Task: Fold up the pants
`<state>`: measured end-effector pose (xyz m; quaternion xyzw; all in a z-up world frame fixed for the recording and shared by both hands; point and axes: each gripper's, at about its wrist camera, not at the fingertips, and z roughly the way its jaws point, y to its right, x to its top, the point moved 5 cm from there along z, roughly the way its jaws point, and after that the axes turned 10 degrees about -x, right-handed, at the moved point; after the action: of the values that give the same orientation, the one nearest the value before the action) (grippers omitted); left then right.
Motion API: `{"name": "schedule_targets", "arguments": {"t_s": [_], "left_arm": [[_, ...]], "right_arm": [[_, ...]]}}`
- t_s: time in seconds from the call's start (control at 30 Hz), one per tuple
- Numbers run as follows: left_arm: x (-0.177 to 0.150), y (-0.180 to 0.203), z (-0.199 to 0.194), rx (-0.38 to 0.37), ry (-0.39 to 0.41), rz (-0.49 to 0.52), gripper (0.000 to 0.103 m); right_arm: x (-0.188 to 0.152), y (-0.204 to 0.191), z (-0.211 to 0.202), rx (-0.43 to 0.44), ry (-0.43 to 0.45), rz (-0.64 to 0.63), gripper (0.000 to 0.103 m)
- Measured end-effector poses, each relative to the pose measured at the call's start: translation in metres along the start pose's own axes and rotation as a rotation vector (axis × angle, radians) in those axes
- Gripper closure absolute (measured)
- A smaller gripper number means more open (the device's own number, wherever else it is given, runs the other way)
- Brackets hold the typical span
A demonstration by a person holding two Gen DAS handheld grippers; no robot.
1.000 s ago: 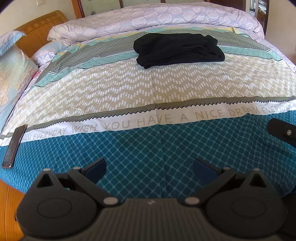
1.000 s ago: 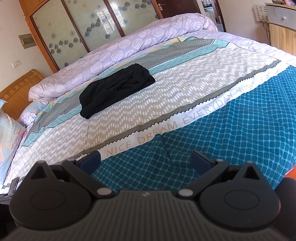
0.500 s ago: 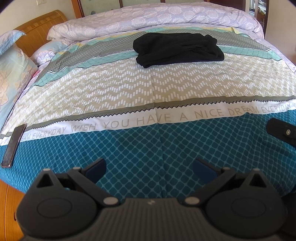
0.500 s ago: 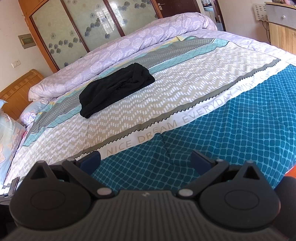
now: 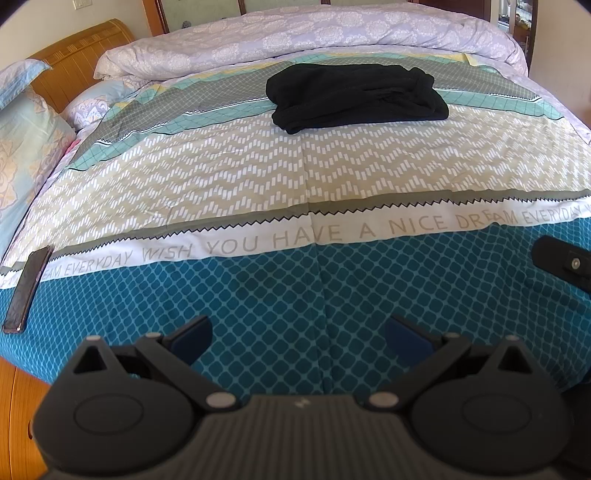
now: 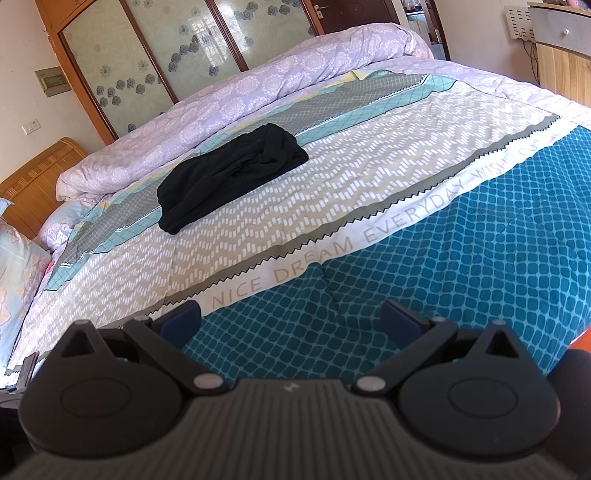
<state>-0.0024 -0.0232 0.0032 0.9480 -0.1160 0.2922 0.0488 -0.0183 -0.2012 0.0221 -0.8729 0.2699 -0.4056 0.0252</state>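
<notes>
The black, soft cloth pants lie in a neat, folded bundle far up the big bed with the patterned cover. They rest on the grey and light green stripes, just below the rolled-up purple quilt. In the right view the same pants sit well apart from both tools.

The left tool is spread wide and holds nothing. The right tool is spread wide too, and it is empty as well. Both hang low over the blue diamond part of the bed cover, near the foot of the bed. A black bit of the right tool shows at the right edge of the left view.

Almost nothing has changed in the last second. The pants have not moved and look the same shape. Both tools have stayed wide and stayed in nearly the same spot, with only a tiny shift in what they see. No one is touching the pants.

I think this means the folding is done, or very close to done. The pants look like a small tidy pile, and the tools have let go and pulled back.

A thin dark flat thing, maybe a phone, lies at the left edge of the bed, far from the pants.
</notes>
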Motion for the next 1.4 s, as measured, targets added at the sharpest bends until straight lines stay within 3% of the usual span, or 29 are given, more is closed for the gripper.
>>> {"name": "schedule_targets", "arguments": {"t_s": [1.07, 1.4], "left_arm": [[-0.003, -0.002, -0.002, 0.012, 0.01, 0.008, 0.0], [0.01, 0.002, -0.021, 0.076, 0.116, 0.059, 0.0]], "right_arm": [[-0.003, -0.001, -0.001, 0.0, -0.001, 0.004, 0.0], [0.007, 0.002, -0.007, -0.003, 0.036, 0.014, 0.0]]}}
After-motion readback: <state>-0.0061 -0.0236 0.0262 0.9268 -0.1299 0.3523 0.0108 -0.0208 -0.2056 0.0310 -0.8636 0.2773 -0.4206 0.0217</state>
